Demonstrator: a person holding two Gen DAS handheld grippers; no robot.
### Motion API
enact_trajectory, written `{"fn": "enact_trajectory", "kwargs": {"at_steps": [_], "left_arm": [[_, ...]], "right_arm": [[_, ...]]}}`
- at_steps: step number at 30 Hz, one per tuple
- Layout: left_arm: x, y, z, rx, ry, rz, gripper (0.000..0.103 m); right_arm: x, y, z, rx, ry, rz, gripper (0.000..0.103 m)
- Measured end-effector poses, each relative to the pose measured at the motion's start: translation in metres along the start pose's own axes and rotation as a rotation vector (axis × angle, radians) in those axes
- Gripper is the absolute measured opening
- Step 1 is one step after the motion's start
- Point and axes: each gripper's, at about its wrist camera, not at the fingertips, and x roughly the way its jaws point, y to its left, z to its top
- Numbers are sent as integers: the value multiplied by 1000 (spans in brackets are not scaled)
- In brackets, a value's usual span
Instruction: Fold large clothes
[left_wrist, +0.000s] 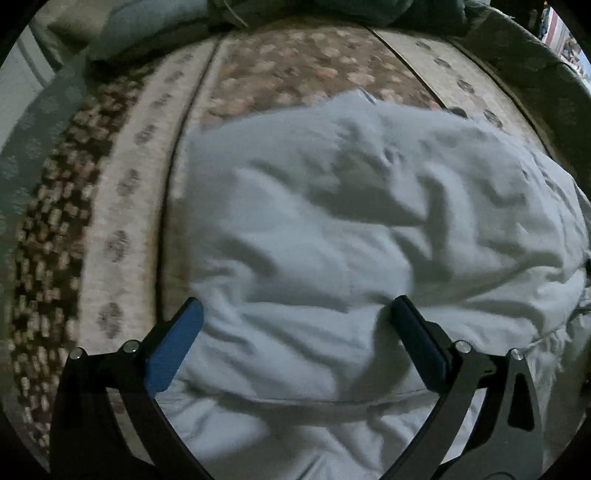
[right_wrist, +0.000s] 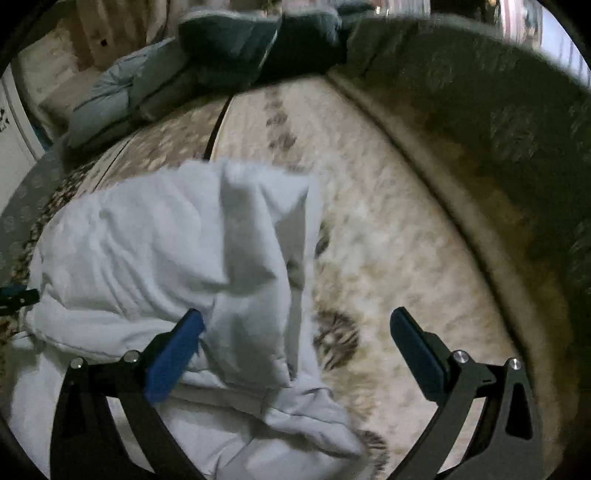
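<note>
The left gripper (left_wrist: 297, 314) points down and forward over a crumpled pale garment (left_wrist: 351, 236) that lies on a patterned rug (left_wrist: 122, 206), its blue-padded fingers (left_wrist: 173, 350) spread wide apart with cloth below them and nothing pinched between. The right gripper (right_wrist: 295, 325) hangs in much the same forward-tilted pose at the garment's (right_wrist: 147, 251) right edge, jaws likewise wide and empty. Its left finger (right_wrist: 173, 358) is over the cloth and its right finger (right_wrist: 417, 354) over bare rug (right_wrist: 388, 206).

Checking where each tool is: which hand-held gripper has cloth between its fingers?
The left hand-held gripper: the pale garment fills its gap. The right hand-held gripper mostly frames patterned carpet.
</note>
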Motion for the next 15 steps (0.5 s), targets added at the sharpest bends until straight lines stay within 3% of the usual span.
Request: {"fn": "enact_trajectory", "kwargs": {"at_steps": [3, 4, 7, 12, 15], "left_arm": [[-14, 3, 15, -40, -50, -16, 100], [-15, 1, 20, -52, -47, -31, 100], [4, -13, 46, -108, 9, -96, 100], [45, -40, 76, -154, 61, -83, 100], [51, -32, 78, -191, 63, -71, 100]], "right_arm": [[-30, 35, 24, -7, -154, 6, 101], [-29, 49, 33, 7, -168, 27, 101], [0, 86, 54, 35, -100, 121, 101], [52, 140, 60, -49, -24, 104, 101], [71, 145, 51, -118, -6, 20, 101]]}}
